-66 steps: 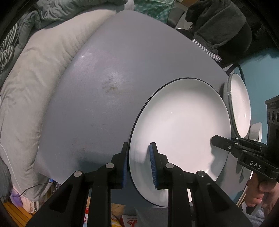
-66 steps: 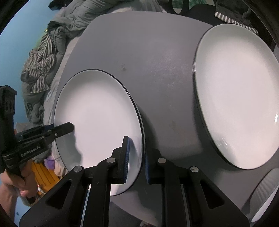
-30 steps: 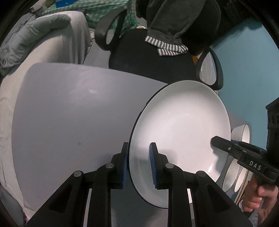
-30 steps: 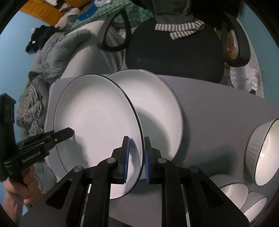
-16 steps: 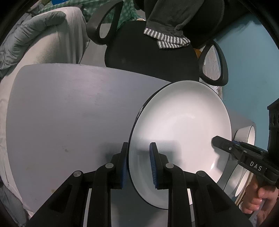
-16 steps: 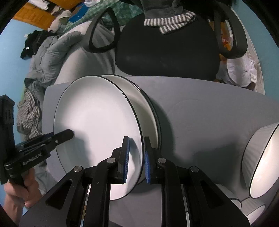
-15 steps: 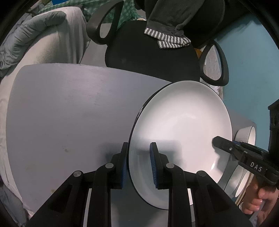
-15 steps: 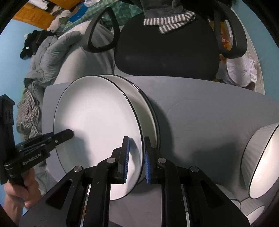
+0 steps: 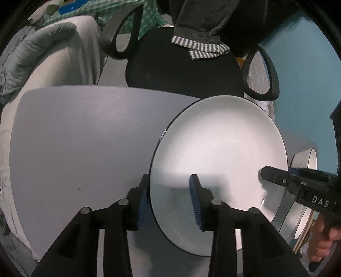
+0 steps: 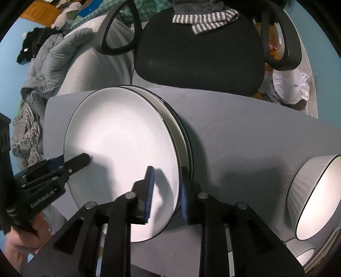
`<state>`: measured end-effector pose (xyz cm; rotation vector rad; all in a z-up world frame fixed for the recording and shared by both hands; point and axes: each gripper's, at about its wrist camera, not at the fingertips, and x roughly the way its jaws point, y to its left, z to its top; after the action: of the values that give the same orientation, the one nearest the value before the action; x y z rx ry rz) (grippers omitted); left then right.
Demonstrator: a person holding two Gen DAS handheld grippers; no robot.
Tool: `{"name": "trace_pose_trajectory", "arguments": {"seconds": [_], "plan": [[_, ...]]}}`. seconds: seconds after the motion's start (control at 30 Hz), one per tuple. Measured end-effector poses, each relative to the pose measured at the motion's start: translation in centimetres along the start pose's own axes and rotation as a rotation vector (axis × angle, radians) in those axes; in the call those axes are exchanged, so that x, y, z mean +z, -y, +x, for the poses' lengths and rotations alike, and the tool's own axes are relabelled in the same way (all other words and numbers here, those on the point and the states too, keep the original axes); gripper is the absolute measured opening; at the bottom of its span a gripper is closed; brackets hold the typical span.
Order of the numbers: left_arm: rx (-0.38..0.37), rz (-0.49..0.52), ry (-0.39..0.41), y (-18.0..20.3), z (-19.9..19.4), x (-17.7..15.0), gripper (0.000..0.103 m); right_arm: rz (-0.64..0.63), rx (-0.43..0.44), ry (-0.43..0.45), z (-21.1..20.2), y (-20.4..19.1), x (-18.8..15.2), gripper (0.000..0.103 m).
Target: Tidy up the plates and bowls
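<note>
1. Grey matte worktop (image 9: 74,138), with a black office chair (image 10: 198,53) at its far edge and a striped grey cloth (image 10: 204,20) draped over the seat.
2. Round white plate with a thin black rim (image 9: 217,166), resting on top of a second, matching white plate (image 10: 181,132) toward the left of the worktop.
3. Left gripper (image 9: 168,202): black fingers with blue pads, jaws opening and straddling the top plate's left edge, pads no longer pressing on it.
4. Right gripper (image 10: 166,191): jaws opening, straddling the plate's right edge, released.
5. White ribbed bowl with a black rim (image 10: 315,196) at the right, apart from the plates.
</note>
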<state>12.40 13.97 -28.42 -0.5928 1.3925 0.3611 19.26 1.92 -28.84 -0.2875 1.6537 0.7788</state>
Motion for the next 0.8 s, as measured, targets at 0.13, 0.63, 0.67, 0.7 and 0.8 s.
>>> {"name": "trace_pose_trajectory", "arguments": {"seconds": [0.13, 0.63, 0.67, 0.7, 0.8], "plan": [[0.008, 0.007, 0.004, 0.1, -0.1, 0.1, 0.042, 0.021, 0.001, -0.019, -0.5, 0.0, 0.3, 0.030], [-0.010, 0.034, 0.061, -0.5, -2.6, -2.0, 0.046, -0.121, -0.241, -0.006, -1.5, -2.6, -0.2, 0.049], [-0.011, 0.034, 0.069, -0.5, -2.9, -2.2, 0.050, -0.126, -0.254, 0.004, -1.8, -2.6, -0.3, 0.049], [-0.014, 0.035, 0.082, -0.5, -3.4, -2.5, 0.051, -0.131, -0.268, 0.012, -2.0, -2.5, -0.3, 0.051], [-0.028, 0.034, 0.104, -0.5, -4.4, -3.5, 0.052, -0.160, -0.351, 0.070, -2.9, -3.0, -1.0, 0.056]]}}
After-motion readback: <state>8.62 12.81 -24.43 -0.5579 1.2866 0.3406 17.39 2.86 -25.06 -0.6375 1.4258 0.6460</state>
